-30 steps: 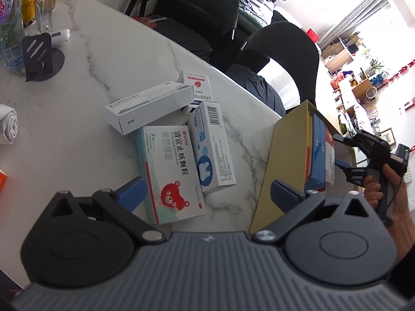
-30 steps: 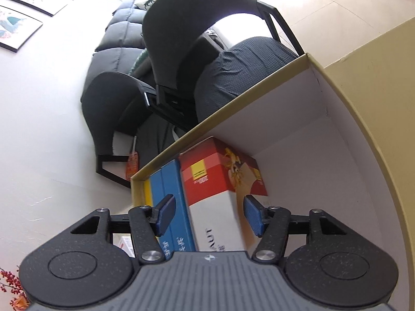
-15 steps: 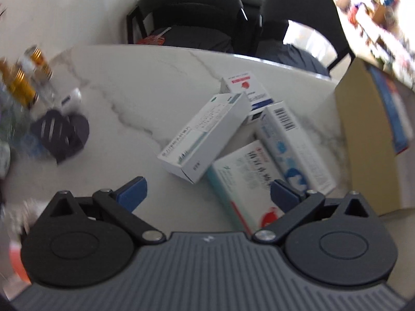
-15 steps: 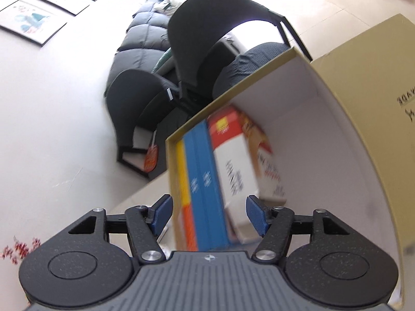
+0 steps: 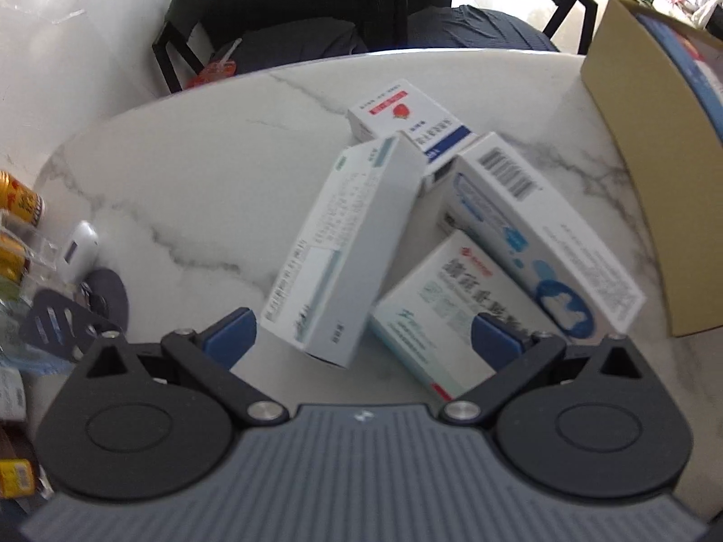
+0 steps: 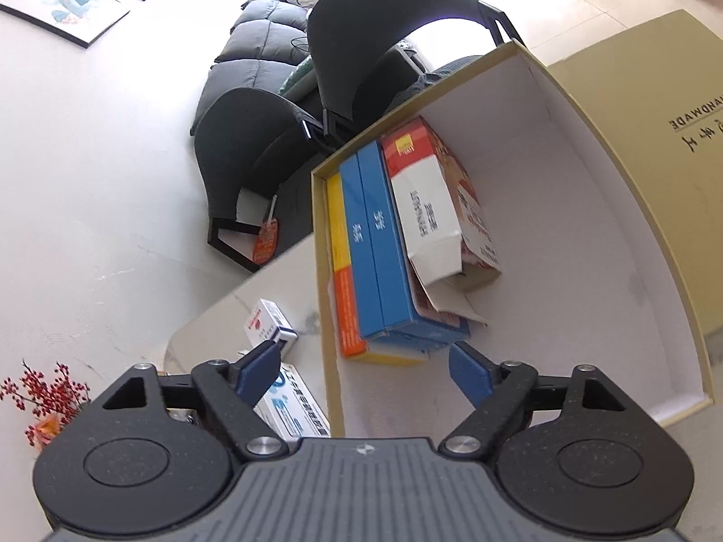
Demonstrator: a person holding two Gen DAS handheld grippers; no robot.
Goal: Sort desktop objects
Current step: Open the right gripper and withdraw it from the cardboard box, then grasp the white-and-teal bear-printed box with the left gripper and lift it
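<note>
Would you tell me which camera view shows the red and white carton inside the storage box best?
The right wrist view: the red and white carton leans, flap open, beside blue boxes inside the storage box. The left wrist view shows only the box's outer wall, not the carton.

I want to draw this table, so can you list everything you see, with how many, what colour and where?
medicine boxes: four, mostly white, piled mid-table
table: one, white marble
carton: one, tan outside and white inside, at the table's edge
boxes in carton: four, yellow-orange, two blue, one red-white, leaning at its wall
chairs: two, black, behind the table
cans: at least two, gold, far left
stand: one, dark, left
berries: red sprig, by the wall
left gripper: open, above the pile
right gripper: opening, empty, by the carton
</note>
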